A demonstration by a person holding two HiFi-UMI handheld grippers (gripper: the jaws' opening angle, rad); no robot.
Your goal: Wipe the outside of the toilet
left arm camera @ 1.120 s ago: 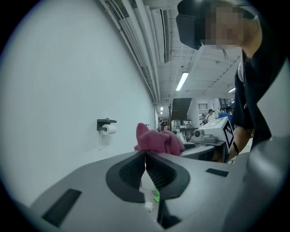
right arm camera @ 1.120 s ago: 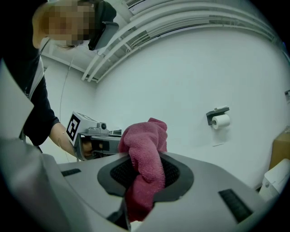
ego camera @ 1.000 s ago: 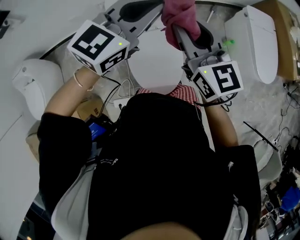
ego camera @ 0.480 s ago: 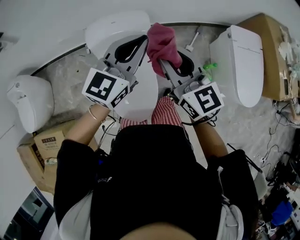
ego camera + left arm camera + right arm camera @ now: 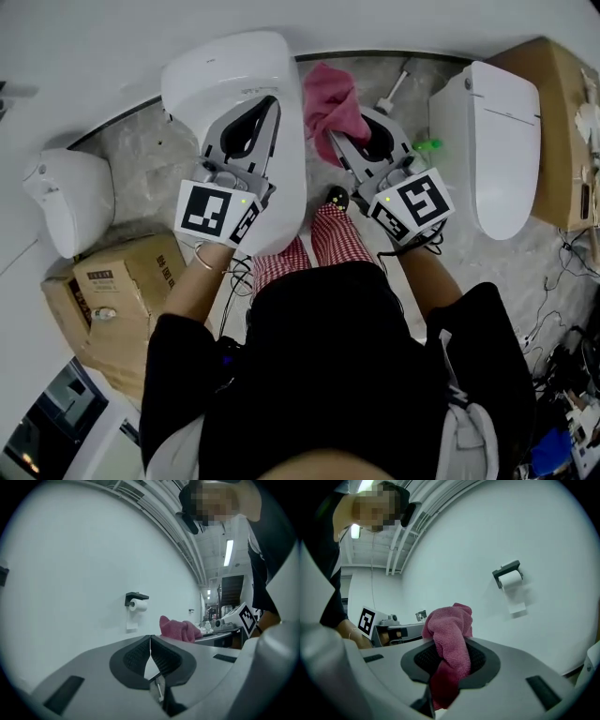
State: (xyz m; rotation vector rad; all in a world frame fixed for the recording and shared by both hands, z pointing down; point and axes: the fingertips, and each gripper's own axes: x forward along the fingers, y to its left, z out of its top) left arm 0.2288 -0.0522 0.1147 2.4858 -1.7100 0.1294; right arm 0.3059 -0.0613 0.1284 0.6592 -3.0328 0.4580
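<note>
A white toilet with its lid down stands below me in the head view, against the white wall. My left gripper hovers over the toilet's lid, jaws shut with nothing between them. My right gripper is just right of the toilet, shut on a pink cloth that bunches out past the jaws. Both grippers point at the wall. The cloth also shows at the right in the left gripper view.
A second white toilet stands at the right, a third white fixture at the left. Cardboard boxes sit at lower left and at the far right. A toilet-roll holder hangs on the wall. Cables lie at the right.
The view has drawn back and both grippers have dropped lower in the frame. The whole toilet lid now shows, and the cloth sits beside the toilet's right side instead of over it.
</note>
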